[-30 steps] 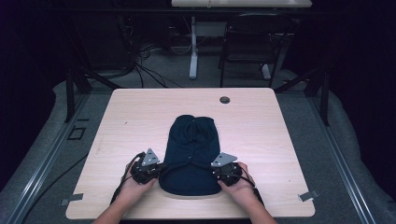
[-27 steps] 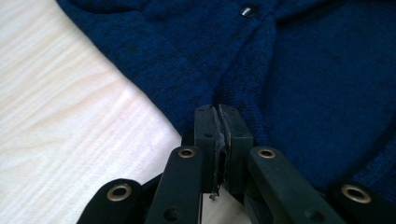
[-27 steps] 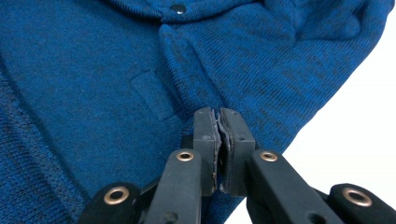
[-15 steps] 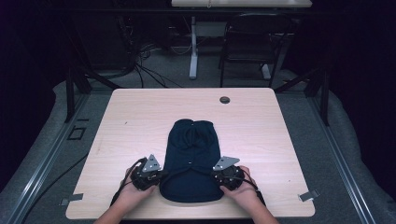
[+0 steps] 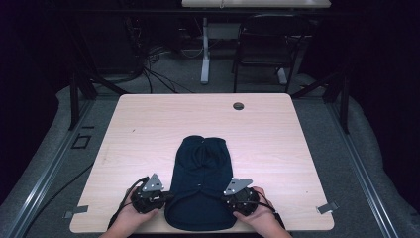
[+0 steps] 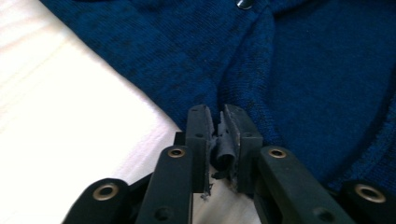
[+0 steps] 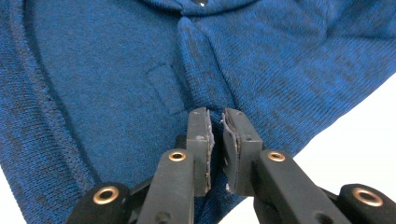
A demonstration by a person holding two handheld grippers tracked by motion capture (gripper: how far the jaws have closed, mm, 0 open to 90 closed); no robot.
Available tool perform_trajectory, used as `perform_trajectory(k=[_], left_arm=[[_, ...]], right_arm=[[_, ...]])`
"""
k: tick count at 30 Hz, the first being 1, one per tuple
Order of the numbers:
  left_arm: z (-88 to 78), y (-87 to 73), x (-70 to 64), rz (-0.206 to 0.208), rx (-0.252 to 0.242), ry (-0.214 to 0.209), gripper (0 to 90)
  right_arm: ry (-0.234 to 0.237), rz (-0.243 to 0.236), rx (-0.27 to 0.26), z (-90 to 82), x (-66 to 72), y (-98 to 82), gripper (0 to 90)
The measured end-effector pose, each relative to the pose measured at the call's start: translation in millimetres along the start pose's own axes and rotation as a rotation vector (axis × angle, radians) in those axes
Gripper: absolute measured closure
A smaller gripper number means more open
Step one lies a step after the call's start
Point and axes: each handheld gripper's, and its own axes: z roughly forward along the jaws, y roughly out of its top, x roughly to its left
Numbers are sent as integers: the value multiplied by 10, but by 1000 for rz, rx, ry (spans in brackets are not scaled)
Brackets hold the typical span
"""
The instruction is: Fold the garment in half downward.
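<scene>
The blue sweater [image 5: 202, 186] lay flat on the surface [image 5: 148, 129], folded into a narrow shape near the front edge, its lower end rounded between the two hands. Compared with a second earlier it had been dragged a bit closer to that edge. Left tool [image 6: 218, 140] sat at the sweater's left side, right tool [image 7: 215, 142] at its right side. Both had just been opening: the jaws were a small gap apart, and in each gripper view the knit sat just past the tips instead of being pinched. To me that looked like letting go after the pull, so this fold was probably done.
</scene>
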Motion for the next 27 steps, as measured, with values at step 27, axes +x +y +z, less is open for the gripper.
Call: perform_trajectory(k=[27], left_arm=[[275, 1186, 813, 51, -52, 28, 590]], right_arm=[[-39, -61, 64, 154, -1119, 955, 621]])
